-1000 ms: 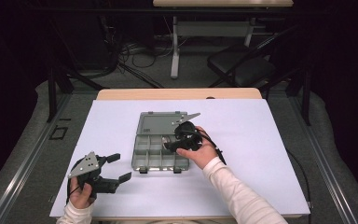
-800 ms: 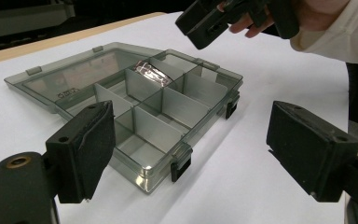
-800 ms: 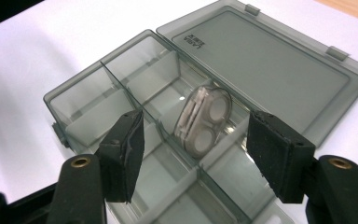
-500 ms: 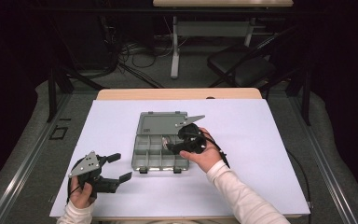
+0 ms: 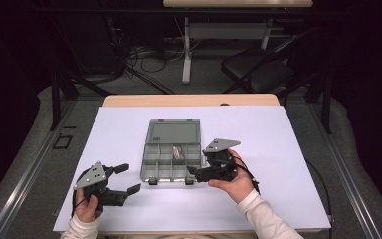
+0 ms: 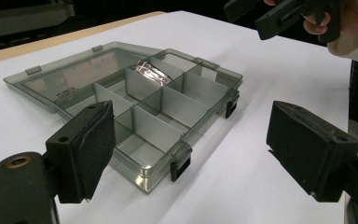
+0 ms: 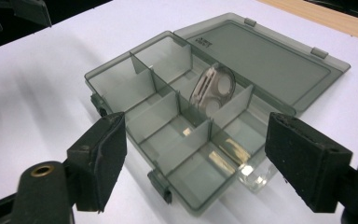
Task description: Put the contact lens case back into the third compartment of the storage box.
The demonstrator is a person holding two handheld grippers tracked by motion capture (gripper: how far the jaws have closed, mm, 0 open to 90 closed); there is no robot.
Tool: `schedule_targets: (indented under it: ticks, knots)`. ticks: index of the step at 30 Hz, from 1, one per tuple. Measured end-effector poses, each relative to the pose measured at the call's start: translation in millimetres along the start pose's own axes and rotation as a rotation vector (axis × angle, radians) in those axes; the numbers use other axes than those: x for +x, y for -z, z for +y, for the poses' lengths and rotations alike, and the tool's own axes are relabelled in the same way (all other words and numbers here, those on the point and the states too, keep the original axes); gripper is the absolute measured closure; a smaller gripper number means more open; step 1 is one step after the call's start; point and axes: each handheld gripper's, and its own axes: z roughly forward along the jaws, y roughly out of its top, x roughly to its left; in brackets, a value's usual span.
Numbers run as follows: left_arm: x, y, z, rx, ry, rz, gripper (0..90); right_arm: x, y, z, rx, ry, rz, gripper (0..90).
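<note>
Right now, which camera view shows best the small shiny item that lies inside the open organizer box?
The right gripper view shows the small shiny item best: close, leaning against a divider in a middle compartment, with round shapes visible. The left gripper view shows it farther off, partly behind dividers. The high view shows only a small pale speck.

a lab-like recording space: dark surround, loose cables (image 5: pixel 144 55) on the floor, white-covered table (image 5: pixel 288 149).
</note>
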Motion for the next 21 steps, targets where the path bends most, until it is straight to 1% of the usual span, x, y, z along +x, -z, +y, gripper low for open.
schedule_targets:
  ticks: [7, 10, 13, 17, 21]
  knots:
    - [0.0, -0.4, 0.0, 0.002, -0.004, 0.001, 16.0, 0.1, 10.5, -15.2, -0.011, 0.0, -0.023, 16.5]
    - [-0.1, -0.4, 0.0, 0.003, -0.002, 0.0, 16.0, -0.5, 15.1, -22.0, -0.006, -0.007, -0.028, 16.2]
    - [-0.4, -0.7, -0.1, 0.002, -0.001, 0.004, 16.0, -1.7, 18.7, -29.8, -0.017, -0.02, -0.034, 16.1]
    - [-0.3, -0.3, -0.1, 0.004, -0.002, 0.002, 16.0, -1.7, 20.9, -42.4, -0.026, -0.031, -0.049, 15.9]
    - [-0.3, -0.1, -0.2, 0.003, -0.002, 0.003, 16.0, -2.5, 21.4, -48.2, -0.029, -0.037, -0.053, 15.9]
